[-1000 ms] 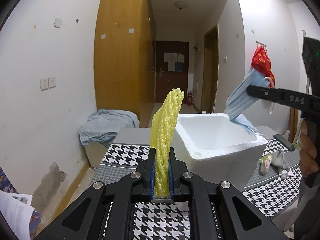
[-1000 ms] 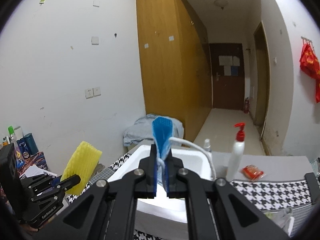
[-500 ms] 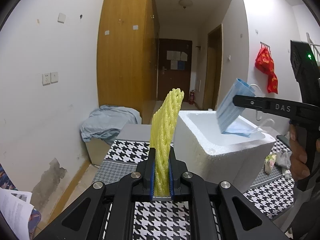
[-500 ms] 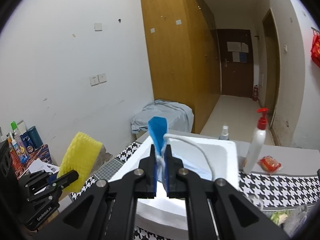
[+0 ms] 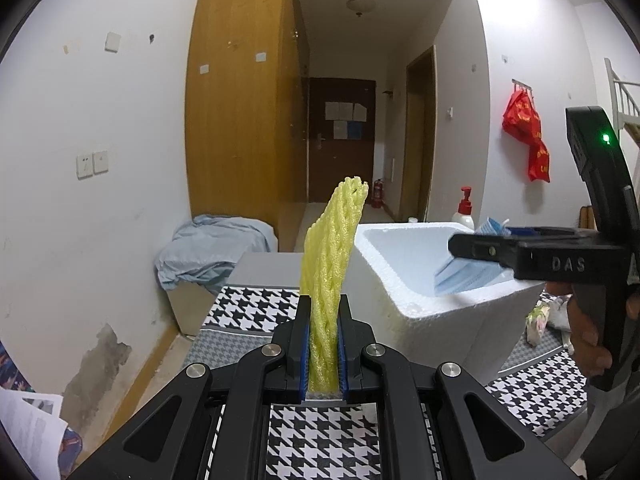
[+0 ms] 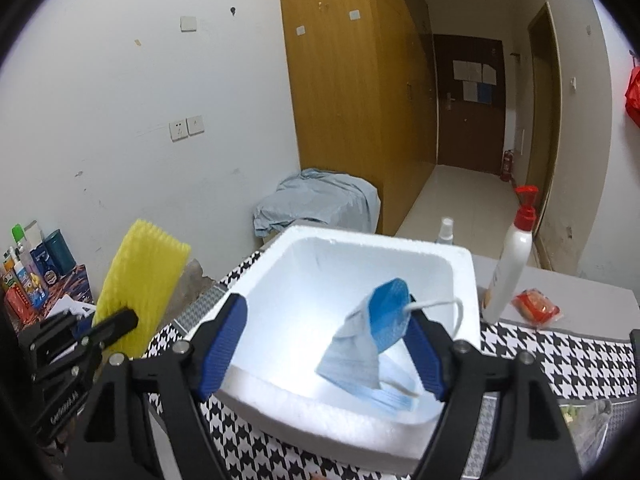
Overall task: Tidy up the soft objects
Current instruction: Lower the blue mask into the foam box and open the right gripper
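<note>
My left gripper is shut on an upright yellow foam net, left of the white foam box. In the right wrist view the same net stands in that left gripper at the left. My right gripper hangs over the foam box and its jaws are opening. A blue face mask sags between them, leaning on the right blue pad, its lower edge down in the box. From the left wrist view the mask hangs under the right gripper's finger.
The box sits on a houndstooth cloth. A white pump bottle with a red top, a small spray bottle and a red packet stand beyond it. Crumpled items lie right of the box. Bottles crowd the far left.
My right gripper has dipped toward the box and its jaws have spread wide, so the mask has slipped down from between the pads. The left gripper and the foam net have kept still.
</note>
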Action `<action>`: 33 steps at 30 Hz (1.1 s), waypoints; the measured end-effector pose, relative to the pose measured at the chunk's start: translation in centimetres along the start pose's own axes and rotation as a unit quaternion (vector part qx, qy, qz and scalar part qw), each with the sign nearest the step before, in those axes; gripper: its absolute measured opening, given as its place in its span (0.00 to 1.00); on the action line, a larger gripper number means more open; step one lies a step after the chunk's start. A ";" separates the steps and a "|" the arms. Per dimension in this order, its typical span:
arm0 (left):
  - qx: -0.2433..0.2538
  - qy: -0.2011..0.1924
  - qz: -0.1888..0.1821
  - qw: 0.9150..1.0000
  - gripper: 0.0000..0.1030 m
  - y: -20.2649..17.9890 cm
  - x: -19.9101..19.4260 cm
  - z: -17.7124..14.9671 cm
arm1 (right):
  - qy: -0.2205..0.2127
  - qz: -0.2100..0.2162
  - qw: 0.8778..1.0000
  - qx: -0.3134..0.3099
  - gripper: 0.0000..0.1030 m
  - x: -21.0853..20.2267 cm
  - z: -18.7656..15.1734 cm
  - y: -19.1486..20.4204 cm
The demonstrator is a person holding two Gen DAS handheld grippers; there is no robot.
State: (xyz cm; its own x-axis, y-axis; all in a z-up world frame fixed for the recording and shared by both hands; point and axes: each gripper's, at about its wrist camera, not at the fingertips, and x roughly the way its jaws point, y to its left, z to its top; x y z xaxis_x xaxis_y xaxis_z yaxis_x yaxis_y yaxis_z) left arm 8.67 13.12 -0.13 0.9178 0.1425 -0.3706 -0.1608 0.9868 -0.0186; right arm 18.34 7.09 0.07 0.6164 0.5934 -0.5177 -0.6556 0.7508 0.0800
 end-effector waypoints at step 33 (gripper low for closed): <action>0.043 0.003 -0.064 0.997 0.11 -3.4 1.1 2.6 | 0.016 0.078 0.997 0.001 0.78 -5.7 -3.4 -1.7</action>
State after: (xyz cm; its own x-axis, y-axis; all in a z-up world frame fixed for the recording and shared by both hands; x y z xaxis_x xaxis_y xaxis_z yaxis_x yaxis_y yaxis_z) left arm 11.12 10.16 1.93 0.9266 0.0144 -0.3757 -0.0104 0.9999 0.0128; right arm 14.47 1.44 -0.05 0.4933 0.6933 -0.5254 -0.7415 0.6510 0.1628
